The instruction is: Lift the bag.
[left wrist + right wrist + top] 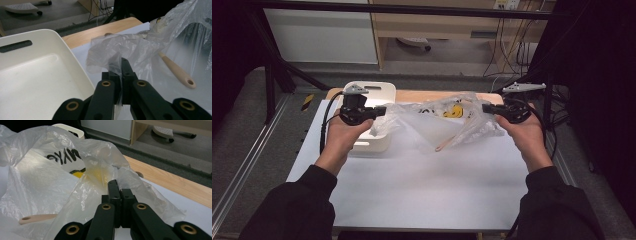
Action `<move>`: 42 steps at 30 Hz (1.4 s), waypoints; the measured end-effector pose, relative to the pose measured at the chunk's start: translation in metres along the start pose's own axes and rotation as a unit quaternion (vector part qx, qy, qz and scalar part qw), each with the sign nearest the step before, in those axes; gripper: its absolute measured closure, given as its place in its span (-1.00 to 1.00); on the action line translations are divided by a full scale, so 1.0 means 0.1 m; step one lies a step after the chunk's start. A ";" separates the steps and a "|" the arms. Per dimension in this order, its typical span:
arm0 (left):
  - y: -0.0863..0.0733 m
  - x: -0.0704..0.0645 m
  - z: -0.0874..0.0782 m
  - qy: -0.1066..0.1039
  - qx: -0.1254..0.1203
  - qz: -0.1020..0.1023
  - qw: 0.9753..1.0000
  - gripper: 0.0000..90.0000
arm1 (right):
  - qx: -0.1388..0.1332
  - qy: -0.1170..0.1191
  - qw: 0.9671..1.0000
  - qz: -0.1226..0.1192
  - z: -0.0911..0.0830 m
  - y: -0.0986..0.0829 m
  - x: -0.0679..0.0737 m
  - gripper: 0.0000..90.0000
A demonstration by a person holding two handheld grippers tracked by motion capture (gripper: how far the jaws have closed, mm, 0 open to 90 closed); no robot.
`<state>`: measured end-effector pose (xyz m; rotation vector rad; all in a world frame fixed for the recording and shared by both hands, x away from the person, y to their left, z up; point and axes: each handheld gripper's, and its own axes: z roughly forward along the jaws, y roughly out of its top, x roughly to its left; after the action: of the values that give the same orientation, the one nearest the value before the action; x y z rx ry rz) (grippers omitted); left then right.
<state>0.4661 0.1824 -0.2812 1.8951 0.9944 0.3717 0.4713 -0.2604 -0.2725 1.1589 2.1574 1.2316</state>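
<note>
Left claw (pixel 121 65) clamped tight on crinkled clear plastic bag (pixel 439 117); right claw (pixel 119 187) pinching opposite edge. Bag stretched between them above bench (pixel 422 185); white plastic tray (pixel 377 92) at bag's 9 o'clock; wooden-handled utensil (pixel 176 71) inside bag.

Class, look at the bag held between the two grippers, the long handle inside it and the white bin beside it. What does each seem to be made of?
Bag: thin clear plastic film, glossy and crinkled. Handle: probably pale unvarnished wood, matt, with a hanging hole. Bin: likely moulded white plastic, smooth, with rounded edges.
</note>
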 end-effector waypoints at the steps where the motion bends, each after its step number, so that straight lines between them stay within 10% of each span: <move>1: 0.01 0.01 0.00 0.002 0.000 -0.001 1.000 1.00 | 0.001 -0.001 1.000 0.001 0.01 0.02 -0.01 1.00; 42: 0.54 0.19 -0.10 0.036 -0.021 -0.011 0.999 1.00 | -0.029 -0.029 0.999 0.010 -0.32 0.67 -0.25 1.00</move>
<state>0.4980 0.1902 -0.2335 1.8427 1.0463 0.4486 0.4956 -0.2794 -0.1999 1.1800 2.0587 1.2453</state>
